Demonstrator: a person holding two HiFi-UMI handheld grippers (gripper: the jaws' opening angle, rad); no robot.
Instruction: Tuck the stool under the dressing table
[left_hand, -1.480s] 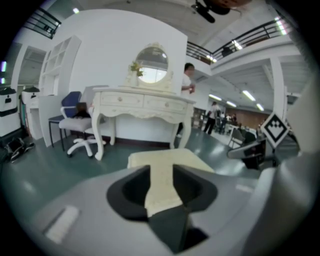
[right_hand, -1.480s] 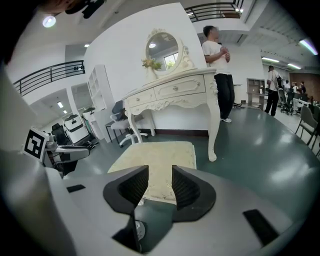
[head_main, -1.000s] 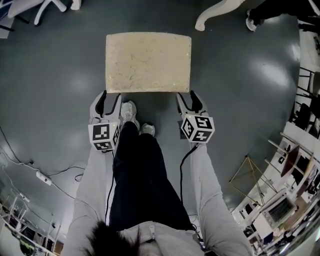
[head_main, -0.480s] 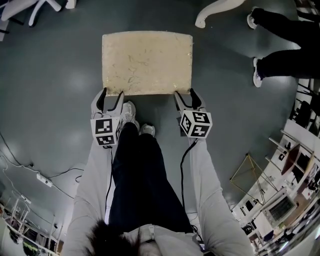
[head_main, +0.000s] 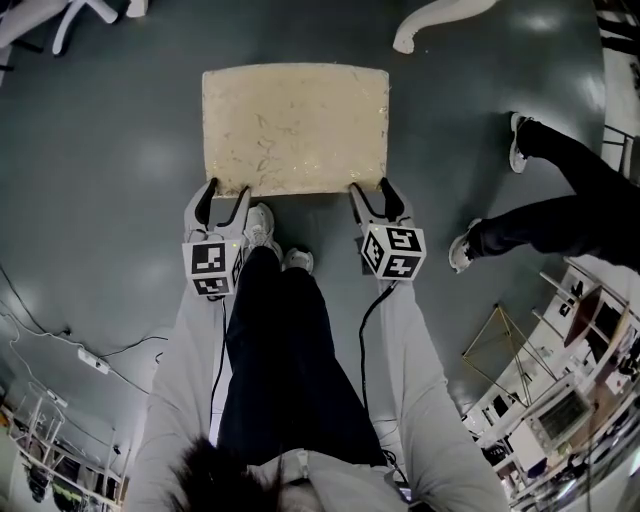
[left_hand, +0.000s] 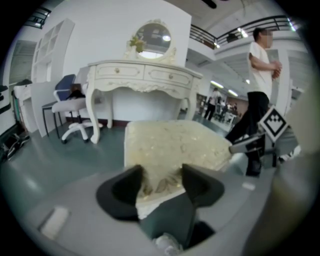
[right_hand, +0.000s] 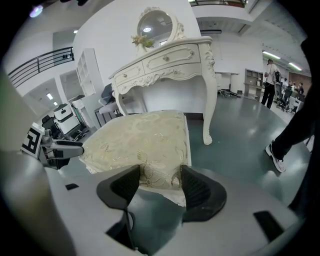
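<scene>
The stool (head_main: 295, 125) has a cream brocade cushion and stands on the grey floor in front of me. My left gripper (head_main: 226, 203) is at its near left corner, jaws wide, and that corner (left_hand: 170, 142) lies between them (left_hand: 161, 182). My right gripper (head_main: 372, 200) is at the near right corner. Its jaws are closing, and the cushion corner (right_hand: 145, 140) sits between them (right_hand: 159, 182) with no clear pinch. The white dressing table (left_hand: 142, 75) with an oval mirror stands beyond the stool, also seen in the right gripper view (right_hand: 170, 60). In the head view only one curved leg (head_main: 430, 25) shows.
A person in dark trousers (head_main: 560, 215) walks past on the right, close to the stool. An office chair (left_hand: 75, 107) stands left of the dressing table. Shelving (head_main: 590, 330) lines the right side. A power strip (head_main: 85, 357) and cable lie at the left. My shoes (head_main: 275, 240) are just behind the stool.
Both grippers have settled slightly lower over the stool's near corners. The passer-by's legs have come down the right side of the head view. The stool has stayed put.
</scene>
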